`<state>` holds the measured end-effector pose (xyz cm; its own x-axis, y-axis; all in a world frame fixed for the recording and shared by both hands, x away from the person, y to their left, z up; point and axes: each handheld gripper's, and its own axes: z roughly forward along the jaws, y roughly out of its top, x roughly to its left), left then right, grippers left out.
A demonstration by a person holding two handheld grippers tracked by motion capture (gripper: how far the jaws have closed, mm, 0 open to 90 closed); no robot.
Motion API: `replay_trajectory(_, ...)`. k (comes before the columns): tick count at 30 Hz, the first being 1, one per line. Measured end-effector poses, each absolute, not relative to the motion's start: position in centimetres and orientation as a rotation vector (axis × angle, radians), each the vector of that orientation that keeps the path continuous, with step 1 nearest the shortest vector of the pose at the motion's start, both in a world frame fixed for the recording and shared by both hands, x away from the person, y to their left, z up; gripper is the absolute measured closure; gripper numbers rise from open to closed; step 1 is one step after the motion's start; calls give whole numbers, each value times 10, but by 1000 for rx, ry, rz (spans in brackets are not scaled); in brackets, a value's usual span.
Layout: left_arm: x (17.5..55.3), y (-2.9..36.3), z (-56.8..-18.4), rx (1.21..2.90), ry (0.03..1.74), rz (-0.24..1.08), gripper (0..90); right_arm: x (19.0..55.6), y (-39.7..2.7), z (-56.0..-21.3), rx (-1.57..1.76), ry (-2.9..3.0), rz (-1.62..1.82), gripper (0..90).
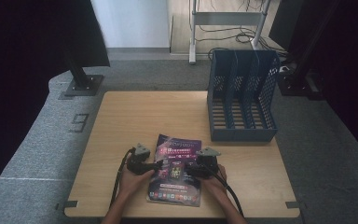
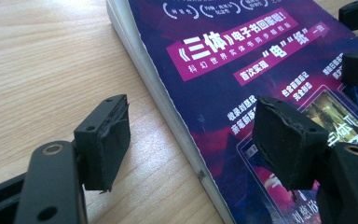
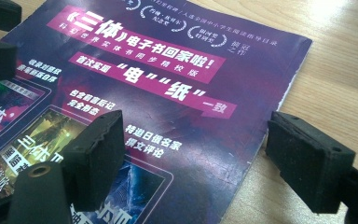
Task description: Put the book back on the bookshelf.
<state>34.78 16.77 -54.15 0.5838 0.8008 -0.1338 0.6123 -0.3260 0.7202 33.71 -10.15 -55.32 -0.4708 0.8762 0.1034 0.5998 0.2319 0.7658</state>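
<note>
A purple-covered book (image 1: pixel 175 170) lies flat on the wooden table (image 1: pixel 121 121), close to its near edge and about midway along it. The left gripper (image 1: pixel 157 166) straddles the book's left edge with jaws spread wide, holding nothing. The right gripper (image 1: pixel 189 169) straddles the right edge, jaws equally wide. A blue file rack (image 1: pixel 242 95) occupies the far right corner.

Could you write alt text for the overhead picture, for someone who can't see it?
A person's two hands hold a left gripper and a right gripper over a purple magazine lying flat on a wooden table. A blue file rack stands at the table's far right corner.
</note>
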Motion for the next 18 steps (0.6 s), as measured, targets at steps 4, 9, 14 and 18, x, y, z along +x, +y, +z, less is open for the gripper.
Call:
replay_trajectory(4, 347, 165, -542, 2064, 1108, 304, 281, 335, -101, -553, 1359, 2155, 1094, 204)
replay_trajectory(9, 346, 160, -544, 2080, 1094, 310, 281, 334, -100, -553, 1347, 2147, 1087, 212)
replay_trajectory(14, 347, 154, -544, 2089, 1086, 315, 277, 334, -100, -553, 1351, 2150, 1091, 211)
replay_trajectory(18, 348, 152, -544, 2089, 1094, 321, 267, 334, -101, -553, 1357, 2151, 1095, 212)
